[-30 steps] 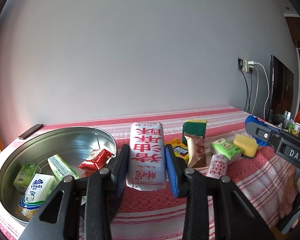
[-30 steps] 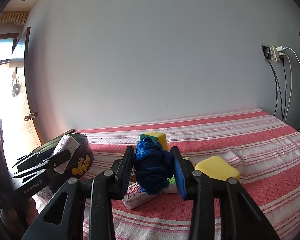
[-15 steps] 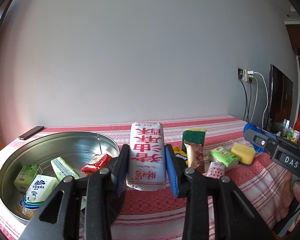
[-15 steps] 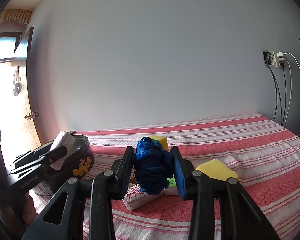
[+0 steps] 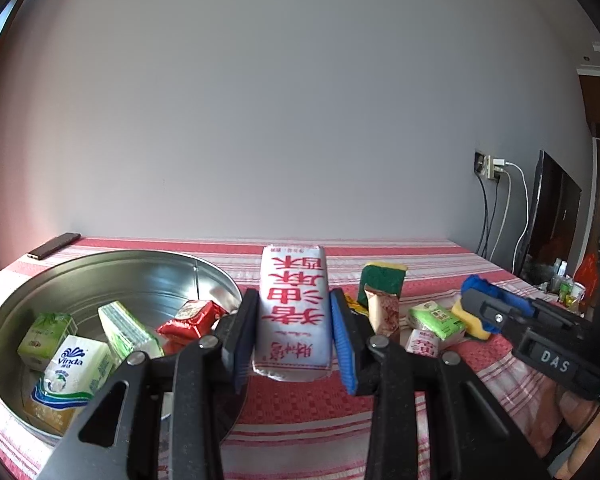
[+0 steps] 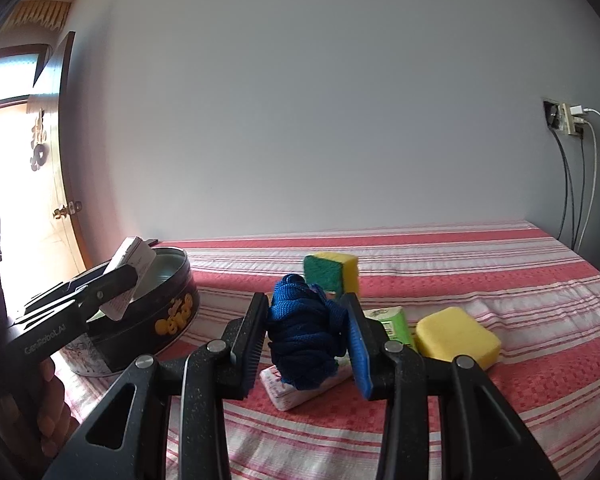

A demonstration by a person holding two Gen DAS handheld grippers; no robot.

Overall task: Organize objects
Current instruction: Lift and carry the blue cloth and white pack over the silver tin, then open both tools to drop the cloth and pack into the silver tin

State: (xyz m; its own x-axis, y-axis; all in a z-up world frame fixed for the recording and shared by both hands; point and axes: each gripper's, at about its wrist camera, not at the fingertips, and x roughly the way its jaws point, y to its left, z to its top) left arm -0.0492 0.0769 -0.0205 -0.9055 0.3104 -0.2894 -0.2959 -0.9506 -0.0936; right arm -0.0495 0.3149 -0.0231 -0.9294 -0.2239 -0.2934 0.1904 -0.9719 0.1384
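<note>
At lower left of the left wrist view, tissue packs are already gathered in the metal tin (image 5: 216, 276). A white red-lettered pack (image 5: 292, 316) is clamped by the left gripper (image 5: 294, 338) at frame centre, a blue cloth (image 6: 306, 334) by the right gripper (image 6: 306, 340); sponges and packets at right remain unsorted.

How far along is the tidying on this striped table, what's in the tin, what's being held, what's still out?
Done: several packets lie in the round tin. In hand: the left gripper clamps a white pack with red writing; the right gripper clamps a blue cloth. Left: two sponges and small packets on the tablecloth.
</note>
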